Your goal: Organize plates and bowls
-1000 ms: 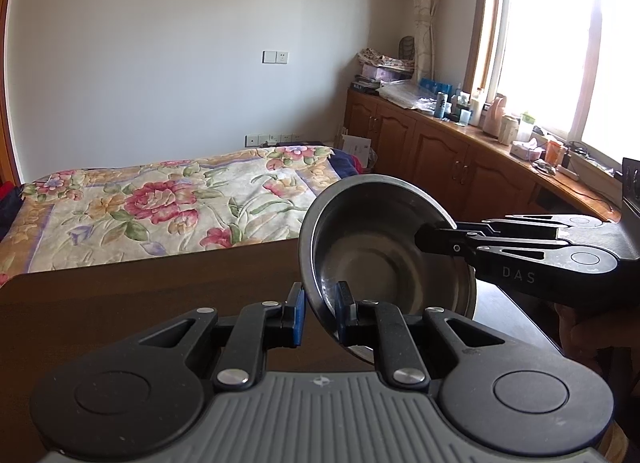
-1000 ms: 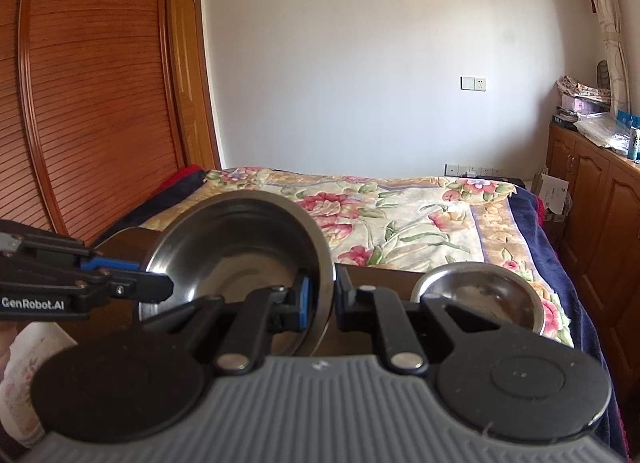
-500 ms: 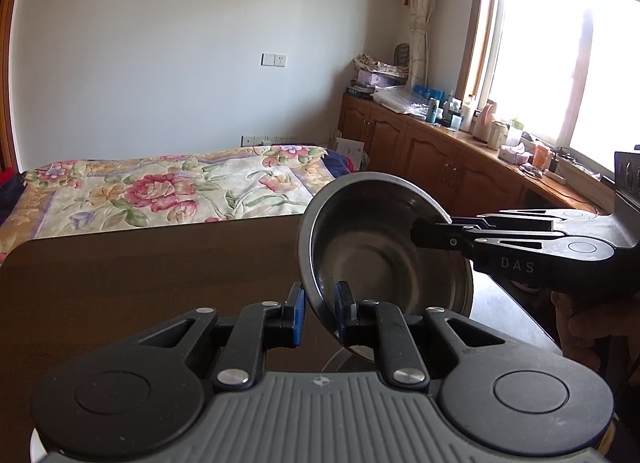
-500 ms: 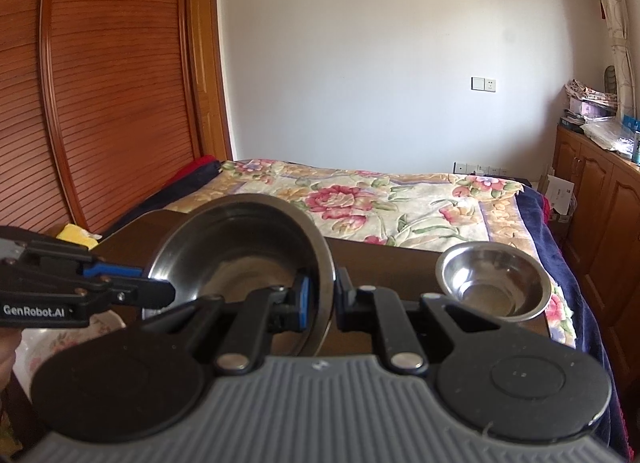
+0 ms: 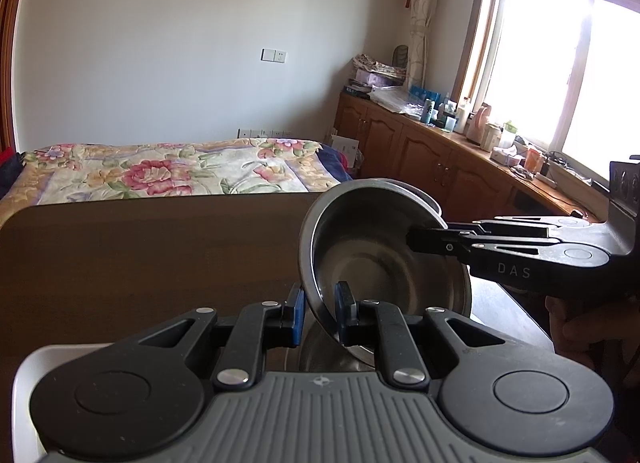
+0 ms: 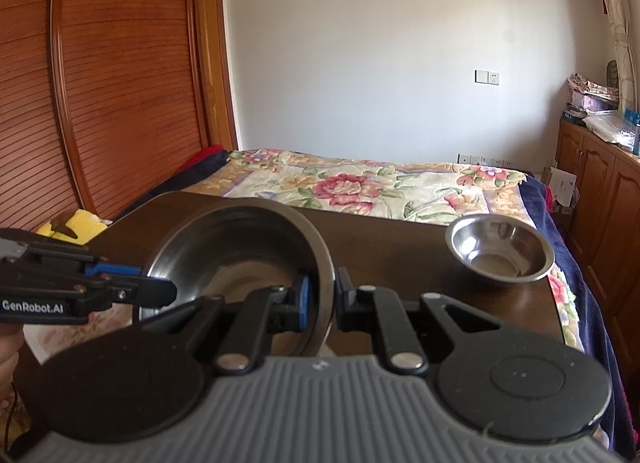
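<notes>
A large steel bowl (image 5: 372,255) hangs tilted above the dark wooden table (image 5: 140,255), held by both grippers. My left gripper (image 5: 318,311) is shut on its near rim. My right gripper (image 5: 424,241) comes in from the right and clamps the opposite rim. In the right wrist view the same bowl (image 6: 236,247) has its rim between my right gripper (image 6: 322,303) fingers, and the left gripper (image 6: 160,291) pinches its left edge. Another steel bowl (image 5: 332,355) shows just beneath the held one. A smaller steel bowl (image 6: 500,251) sits on the table's far right.
A floral plate (image 6: 108,319) lies at the table's left, partly hidden by the left gripper. A pale tray edge (image 5: 24,375) shows at the lower left. A flowered bed (image 6: 360,183) lies beyond the table, with wooden cabinets (image 5: 440,155) under the window.
Both grippers have come down and back with the large bowl still held. More of the tabletop shows, and a second steel bowl has appeared under the held one.
</notes>
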### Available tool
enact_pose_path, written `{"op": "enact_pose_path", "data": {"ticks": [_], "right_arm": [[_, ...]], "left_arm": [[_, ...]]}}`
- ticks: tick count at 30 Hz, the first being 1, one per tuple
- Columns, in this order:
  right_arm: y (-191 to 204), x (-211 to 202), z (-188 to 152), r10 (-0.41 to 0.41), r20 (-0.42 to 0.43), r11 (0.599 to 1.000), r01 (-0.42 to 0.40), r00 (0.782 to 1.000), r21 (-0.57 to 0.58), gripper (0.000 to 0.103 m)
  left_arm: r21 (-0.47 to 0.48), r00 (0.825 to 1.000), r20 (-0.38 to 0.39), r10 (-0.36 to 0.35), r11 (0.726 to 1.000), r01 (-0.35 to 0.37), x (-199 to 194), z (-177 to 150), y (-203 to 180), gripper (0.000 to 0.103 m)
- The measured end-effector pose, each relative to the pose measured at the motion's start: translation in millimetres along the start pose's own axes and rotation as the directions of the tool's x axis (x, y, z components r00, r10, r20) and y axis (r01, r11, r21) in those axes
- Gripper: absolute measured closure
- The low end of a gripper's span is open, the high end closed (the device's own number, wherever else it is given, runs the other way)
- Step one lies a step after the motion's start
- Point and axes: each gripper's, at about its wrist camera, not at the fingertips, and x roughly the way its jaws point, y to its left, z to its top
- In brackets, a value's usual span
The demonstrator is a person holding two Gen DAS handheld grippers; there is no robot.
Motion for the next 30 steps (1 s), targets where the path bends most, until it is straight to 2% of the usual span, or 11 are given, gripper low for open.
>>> {"op": "enact_pose_path", "data": {"ticks": [15,30], "right_arm": [[6,-11,-24,-0.007,-0.023,1.000,0.007,1.000,0.003,0.088],[10,-16,-41,-0.023,-0.048,0.998,0.020,0.999,-0.066,0.088]], "left_arm": [[-0.009,0.999,-0.033,-0.025,1.000,0.025,-5,-30,-6,0.086],[0.012,0.998,-0.061,-0.026,1.000,0.026,-3,-43,-11,0.086]]}}
